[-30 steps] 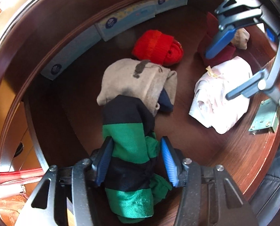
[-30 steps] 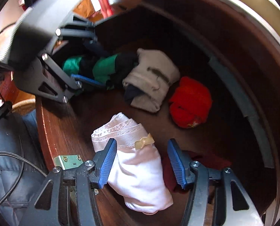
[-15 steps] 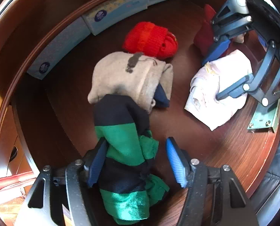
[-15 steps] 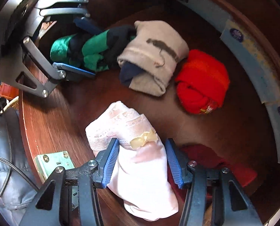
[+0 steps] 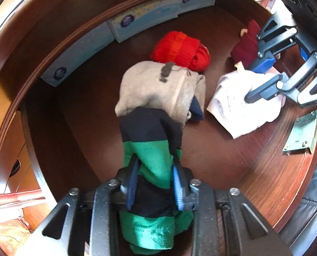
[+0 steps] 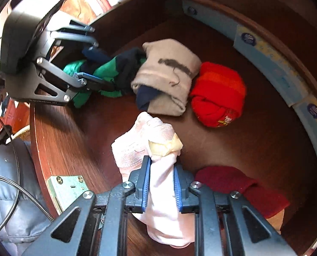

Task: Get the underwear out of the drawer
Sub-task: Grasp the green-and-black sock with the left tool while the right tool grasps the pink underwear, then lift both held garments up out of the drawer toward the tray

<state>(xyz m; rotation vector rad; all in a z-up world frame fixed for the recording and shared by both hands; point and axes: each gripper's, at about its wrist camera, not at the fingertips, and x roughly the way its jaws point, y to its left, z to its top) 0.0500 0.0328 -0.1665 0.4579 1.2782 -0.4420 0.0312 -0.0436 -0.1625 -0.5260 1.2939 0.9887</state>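
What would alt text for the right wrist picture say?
The right gripper pinches a pale pink folded garment in a dark wooden drawer. Behind lie grey and red bundles; at upper left the left gripper clamps a green-and-black one.

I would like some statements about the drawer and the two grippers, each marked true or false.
1. The left gripper is closed on the green and black garment. True.
2. The right gripper is open above the red roll. False: it pinches the pale pink underwear; the red roll lies apart.
3. The grey bundle lies between the green garment and the red roll. True.
4. The drawer is made of white plastic. False: dark brown wood.
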